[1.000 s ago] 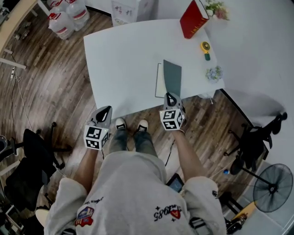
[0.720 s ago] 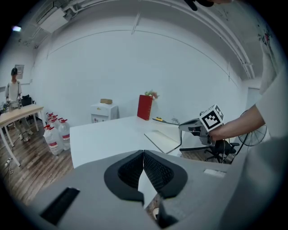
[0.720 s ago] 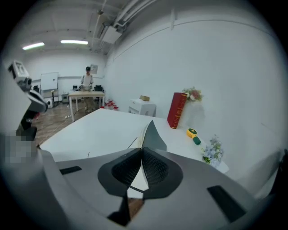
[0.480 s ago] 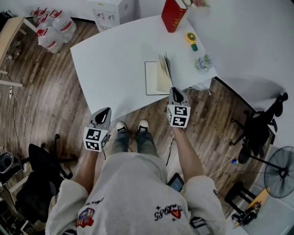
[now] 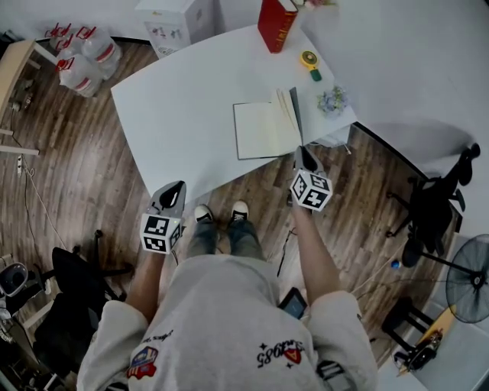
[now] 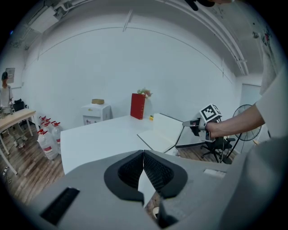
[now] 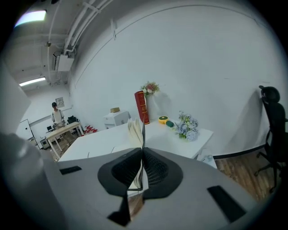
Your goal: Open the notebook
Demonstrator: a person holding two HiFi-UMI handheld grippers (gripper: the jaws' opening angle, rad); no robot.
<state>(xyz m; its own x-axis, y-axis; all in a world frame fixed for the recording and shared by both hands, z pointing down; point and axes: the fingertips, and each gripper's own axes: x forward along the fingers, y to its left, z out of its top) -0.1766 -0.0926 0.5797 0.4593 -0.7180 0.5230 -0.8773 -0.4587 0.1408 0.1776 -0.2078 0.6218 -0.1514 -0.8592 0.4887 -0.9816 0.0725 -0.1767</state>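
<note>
The red labels on the water jugs (image 5: pixel 82 63) on the floor are too small for me to read, and so is the gold print on the red book (image 5: pixel 275 25) standing at the table's far edge. I cannot tell how full the jugs are. The white box (image 5: pixel 174 18) behind the table (image 5: pixel 176 99) carries small marks I cannot make out.

The notebook (image 5: pixel 263 130) lies open near the table's front edge, its left page flat and blank. My right gripper (image 5: pixel 303 155) is clenched on its dark cover (image 5: pixel 295 114), holding that cover nearly upright at the book's right side, with a fan of pages standing just left of it. The gripper sits just off the table's front edge, pointing at the book.

My left gripper (image 6: pixel 143 156) has its jaws pressed together with nothing in them, and it hangs off the table's front edge, well apart from the notebook, to its left.

A yellow disc (image 5: pixel 309 60) and a small bunch of flowers (image 5: pixel 332 101) lie beyond the notebook's right side.
</note>
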